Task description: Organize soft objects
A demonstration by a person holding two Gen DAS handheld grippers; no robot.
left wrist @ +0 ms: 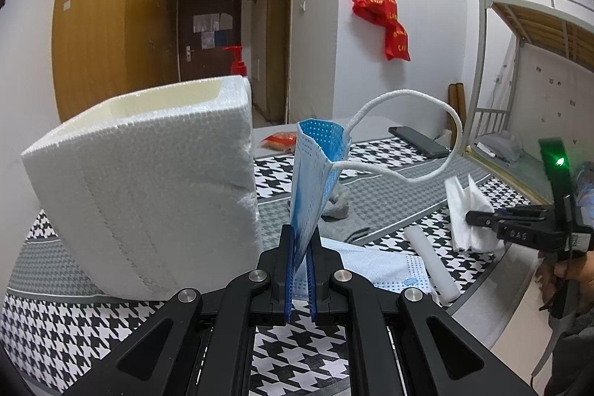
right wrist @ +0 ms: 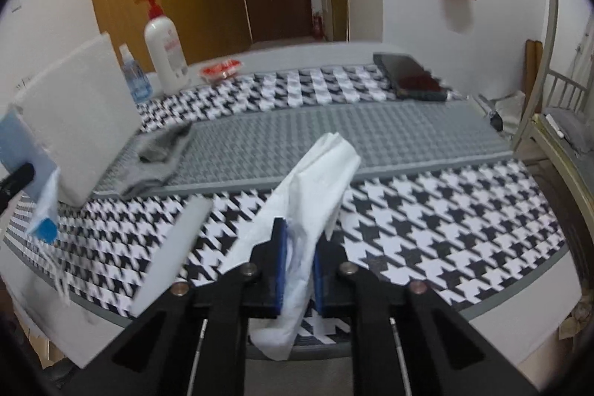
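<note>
Left gripper [left wrist: 300,240] clamped on upright blue mask [left wrist: 315,169]; right gripper [right wrist: 300,242] clamped on white tissue [right wrist: 315,180]. Both above houndstooth mat [right wrist: 427,210], beside foam box [left wrist: 148,180]. Only right view shows lotion bottle [right wrist: 165,58].

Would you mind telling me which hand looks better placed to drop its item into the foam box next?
Left, probably: the left gripper holds the blue mask right beside the foam box; the right gripper with its tissue is farther away.

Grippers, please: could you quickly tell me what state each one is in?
Left gripper: shut on the blue face mask.
Right gripper: shut on the white tissue.
</note>
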